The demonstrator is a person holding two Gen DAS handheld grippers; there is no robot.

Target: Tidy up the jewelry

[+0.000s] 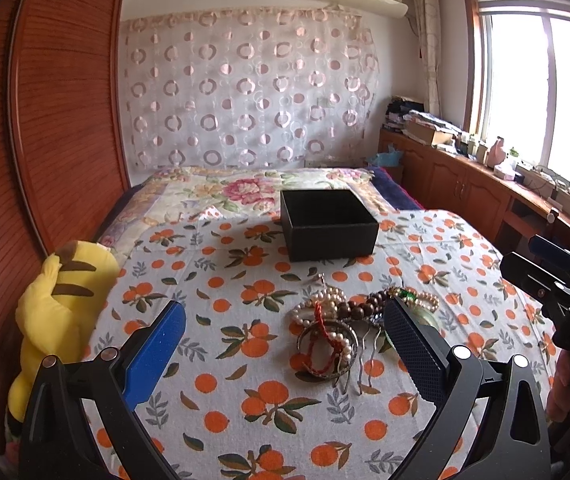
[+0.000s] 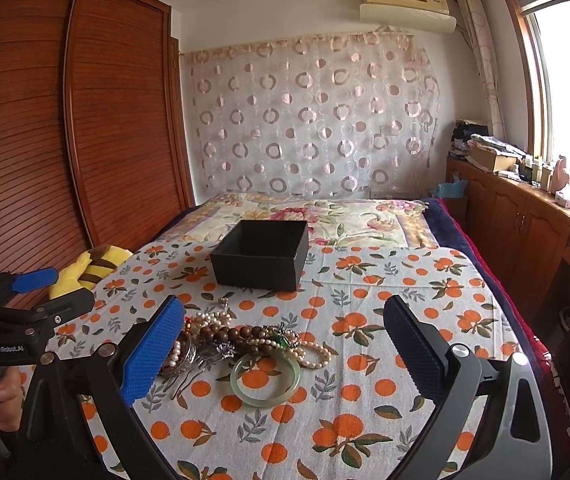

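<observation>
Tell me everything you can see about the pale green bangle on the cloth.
The pale green bangle is a smooth, translucent ring, jade-like in look, whole and closed. It lies flat on the orange-print cloth, at the near edge of the jewelry pile. Its far rim touches a pearl strand. Neither gripper touches it.

Left gripper wide apart, holding nothing; right gripper likewise, level alongside.
</observation>
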